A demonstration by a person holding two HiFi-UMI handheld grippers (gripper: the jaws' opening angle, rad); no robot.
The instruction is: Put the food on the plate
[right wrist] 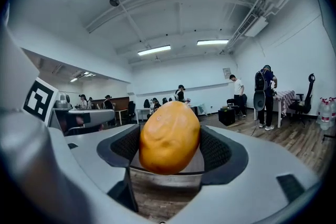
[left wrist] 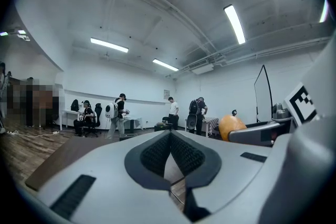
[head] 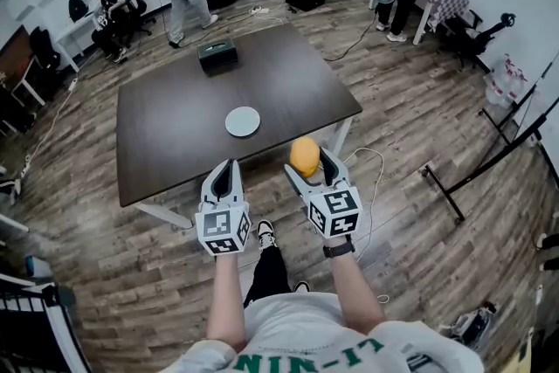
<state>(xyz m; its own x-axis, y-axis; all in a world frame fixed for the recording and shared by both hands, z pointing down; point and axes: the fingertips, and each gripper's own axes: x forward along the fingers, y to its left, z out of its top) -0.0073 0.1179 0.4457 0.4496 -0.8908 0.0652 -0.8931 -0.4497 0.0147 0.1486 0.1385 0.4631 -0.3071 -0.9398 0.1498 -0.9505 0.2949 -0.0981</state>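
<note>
Right, head view: left gripper (head: 229, 166) sits at lower centre of the frame with its jaws together and nothing in them. Right gripper (head: 307, 162) is just right of it, clamped on the orange food (head: 305, 155). Food shows just below the near edge of the dark table (head: 175, 113) in the frame. White plate (head: 243, 121) is bare, around mid-table, above both grippers in the frame and apart from the food. Black box (head: 217, 55) is on the table's far side. People stand and sit along the top of the frame.

Left gripper view: left gripper (left wrist: 170, 139) has its pads (left wrist: 155, 155) meeting at the tips, nothing between them. Food (left wrist: 231, 126) is at centre right, beside the right gripper's jaw. Table edge is at lower left.

Right gripper view: right gripper (right wrist: 170, 144) has its pads (right wrist: 215, 148) pressed on both sides of the food (right wrist: 168, 134), which stands upright at frame centre and pokes above the jaws. Wood floor is visible under it.
</note>
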